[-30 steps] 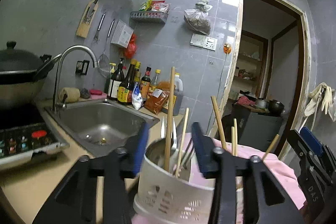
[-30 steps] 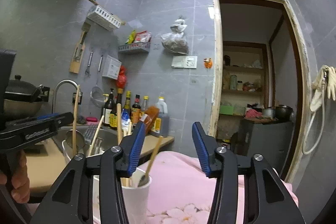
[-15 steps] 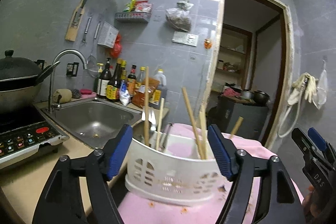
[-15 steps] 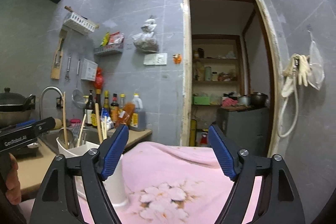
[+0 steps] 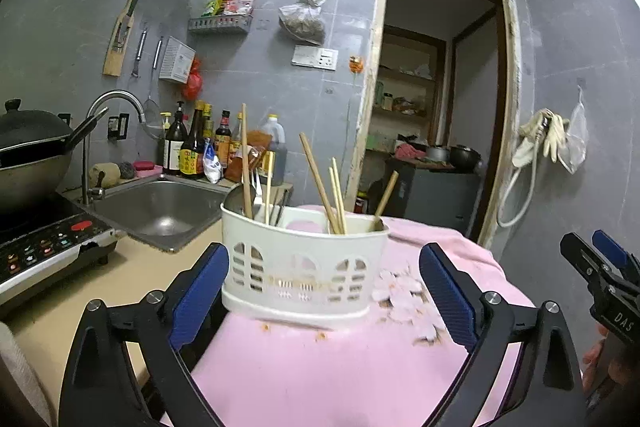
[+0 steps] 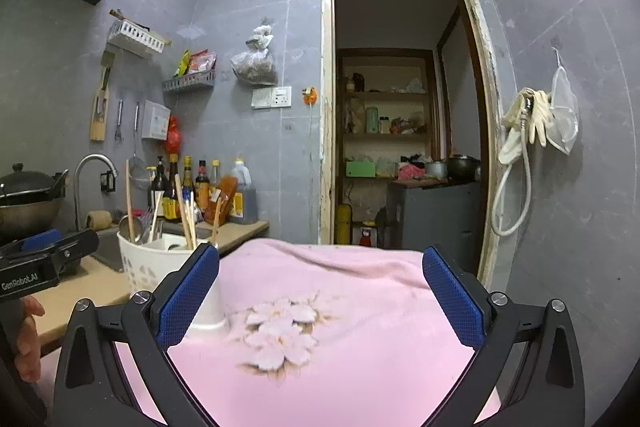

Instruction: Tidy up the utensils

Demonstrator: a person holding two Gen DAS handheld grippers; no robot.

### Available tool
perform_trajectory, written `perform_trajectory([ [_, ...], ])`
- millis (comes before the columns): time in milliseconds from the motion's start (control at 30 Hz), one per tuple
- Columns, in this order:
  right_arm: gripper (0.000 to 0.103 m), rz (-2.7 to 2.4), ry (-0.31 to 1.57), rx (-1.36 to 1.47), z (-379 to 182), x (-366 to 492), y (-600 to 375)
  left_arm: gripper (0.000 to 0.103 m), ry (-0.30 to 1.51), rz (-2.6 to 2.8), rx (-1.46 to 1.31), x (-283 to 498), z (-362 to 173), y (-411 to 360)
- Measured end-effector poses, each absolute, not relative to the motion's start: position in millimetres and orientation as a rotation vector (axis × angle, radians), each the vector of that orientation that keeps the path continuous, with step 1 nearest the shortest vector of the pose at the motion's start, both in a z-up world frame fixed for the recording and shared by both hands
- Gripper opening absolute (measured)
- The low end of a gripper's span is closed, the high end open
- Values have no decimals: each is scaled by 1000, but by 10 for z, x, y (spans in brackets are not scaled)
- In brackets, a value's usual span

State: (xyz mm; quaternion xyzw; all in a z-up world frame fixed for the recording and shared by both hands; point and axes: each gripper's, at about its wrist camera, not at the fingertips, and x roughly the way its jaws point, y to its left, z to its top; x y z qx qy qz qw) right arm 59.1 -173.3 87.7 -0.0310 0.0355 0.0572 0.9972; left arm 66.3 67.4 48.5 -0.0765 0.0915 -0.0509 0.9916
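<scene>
A white slotted utensil holder (image 5: 304,267) stands on a pink cloth (image 5: 340,367). It holds wooden chopsticks (image 5: 320,183), a wooden-handled spoon (image 5: 384,195) and metal utensils (image 5: 256,195) at its left end. My left gripper (image 5: 324,291) is open and empty, just in front of the holder, its blue pads either side of it and apart from it. My right gripper (image 6: 320,291) is open and empty over the pink cloth (image 6: 340,307), with the holder (image 6: 160,267) to its left. Each gripper shows at the edge of the other's view.
A steel sink (image 5: 160,211) with a tap (image 5: 104,131) lies left of the holder, with an induction hob (image 5: 44,251) and wok (image 5: 28,147) further left. Sauce bottles (image 5: 200,147) line the wall. A doorway (image 6: 400,127) opens behind.
Both grippers opened wide and drew back. The left gripper let go of the holder, which now stands on the pink cloth in front of it.
</scene>
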Motion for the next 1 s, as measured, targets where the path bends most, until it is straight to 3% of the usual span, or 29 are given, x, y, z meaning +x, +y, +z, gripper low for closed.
perform_trajectory([
  [1000, 103, 45, 153, -46, 644, 72, -1954, 95, 229, -73, -112, 273, 198, 641],
])
